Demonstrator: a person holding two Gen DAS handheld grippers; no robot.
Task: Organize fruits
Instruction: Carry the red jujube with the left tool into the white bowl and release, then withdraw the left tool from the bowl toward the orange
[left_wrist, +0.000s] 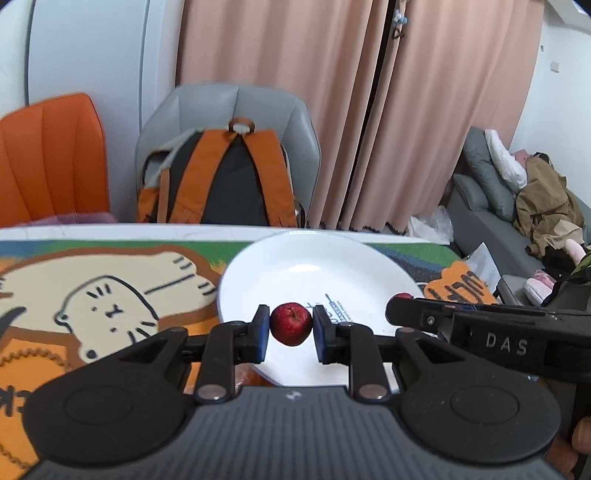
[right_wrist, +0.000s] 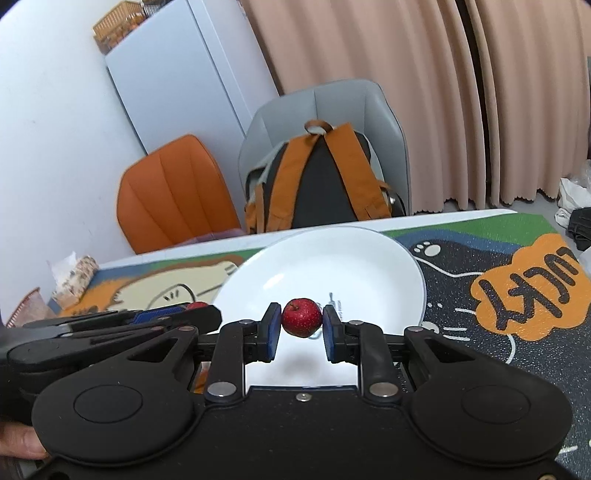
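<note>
Both views, same setup: each hand-held gripper clamps a small red fruit over the white plate. Left hand-held gripper (left_wrist: 290, 325) has its blue pads pressed on a small red fruit (left_wrist: 290, 324), stem dimple facing the camera, held above the near part of the white plate (left_wrist: 295, 258). Right hand-held gripper (right_wrist: 302, 321) likewise closed on a second red fruit (right_wrist: 301, 317), above the same plate (right_wrist: 332, 254).

Left wrist view only: the right hand-held gripper comes in from the right edge, side-on, "DAS" lettering on its body, a bit of its red fruit (left_wrist: 403, 295) peeking at the tip; an orange-brown rounded thing (left_wrist: 248, 377) just under the near plate rim, can't tell what; grey sofa (left_wrist: 487, 218) far right with clothes piled on it.

Right wrist view only: the left hand-held gripper comes in from the left edge, red fruit (right_wrist: 198, 305) barely showing at its tip; white fridge (right_wrist: 177, 85) with a wicker basket (right_wrist: 118, 22) on top; a packet (right_wrist: 75, 278) at the far left desk edge; a fingertip at bottom left.

Surface: white desk (right_wrist: 424, 218) covered by a cartoon mat (right_wrist: 480, 332), cream cat on orange, dark panel with paw print and orange bubble. Behind: orange chair (left_wrist: 51, 158), grey chair (left_wrist: 236, 107) with orange-strapped backpack (left_wrist: 225, 181), pink curtains (left_wrist: 332, 92), white wall.
</note>
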